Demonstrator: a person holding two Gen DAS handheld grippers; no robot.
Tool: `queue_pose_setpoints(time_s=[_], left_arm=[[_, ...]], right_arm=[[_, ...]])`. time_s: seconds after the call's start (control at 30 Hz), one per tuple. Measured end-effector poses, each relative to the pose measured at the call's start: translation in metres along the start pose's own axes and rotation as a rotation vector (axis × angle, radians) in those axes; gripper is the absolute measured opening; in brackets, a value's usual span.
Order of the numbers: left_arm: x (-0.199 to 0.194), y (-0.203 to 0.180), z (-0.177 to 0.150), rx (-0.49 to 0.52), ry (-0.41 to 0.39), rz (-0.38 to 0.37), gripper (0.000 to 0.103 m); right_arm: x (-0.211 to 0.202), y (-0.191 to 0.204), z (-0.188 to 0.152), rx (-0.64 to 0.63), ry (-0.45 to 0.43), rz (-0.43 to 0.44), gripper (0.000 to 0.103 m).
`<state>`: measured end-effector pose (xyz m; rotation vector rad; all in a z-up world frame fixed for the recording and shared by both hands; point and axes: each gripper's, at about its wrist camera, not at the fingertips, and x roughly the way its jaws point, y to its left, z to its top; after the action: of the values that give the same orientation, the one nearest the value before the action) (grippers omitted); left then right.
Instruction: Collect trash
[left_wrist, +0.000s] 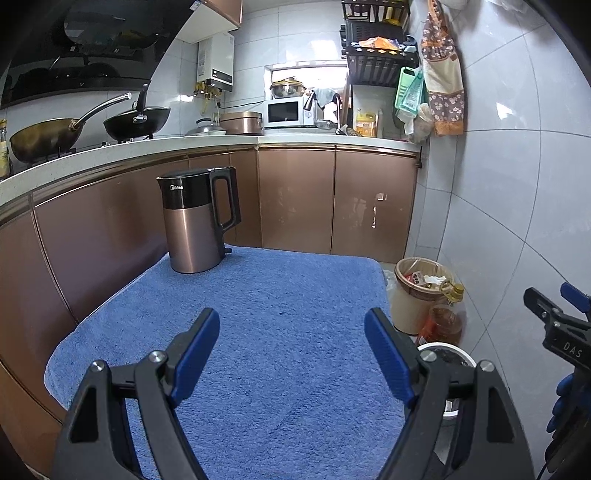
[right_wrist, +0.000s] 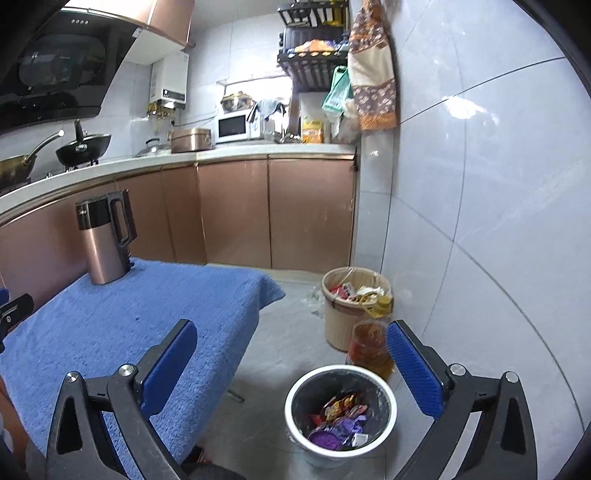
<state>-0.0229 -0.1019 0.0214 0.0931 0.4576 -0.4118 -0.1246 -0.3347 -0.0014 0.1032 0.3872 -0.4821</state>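
A small white-rimmed bin (right_wrist: 340, 410) stands on the floor right of the table, holding crumpled wrappers (right_wrist: 341, 419) in purple, red and gold. My right gripper (right_wrist: 291, 363) hangs above it, open, with nothing between its blue pads. In the left wrist view only part of that bin's rim (left_wrist: 448, 350) shows, and the right gripper (left_wrist: 554, 310) appears at the far right edge. My left gripper (left_wrist: 291, 350) is open and empty over the blue towel (left_wrist: 258, 332) on the table. No trash lies on the towel.
A copper-and-black kettle (left_wrist: 197, 221) stands at the towel's far left corner. A beige bin (right_wrist: 351, 306) full of rubbish and a bottle of amber oil (right_wrist: 369, 349) stand by the tiled wall. Copper cabinets (left_wrist: 295, 199) and a counter with woks run behind.
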Motion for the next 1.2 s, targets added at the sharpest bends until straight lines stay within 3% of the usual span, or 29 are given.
queue_pose_setpoints(time_s=[1.2], left_arm=[[0.01, -0.001, 0.001, -0.002, 0.002, 0.016, 0.08]], right_arm=[[0.025, 0.0, -0.006, -0.003, 0.05, 0.004, 0.103]])
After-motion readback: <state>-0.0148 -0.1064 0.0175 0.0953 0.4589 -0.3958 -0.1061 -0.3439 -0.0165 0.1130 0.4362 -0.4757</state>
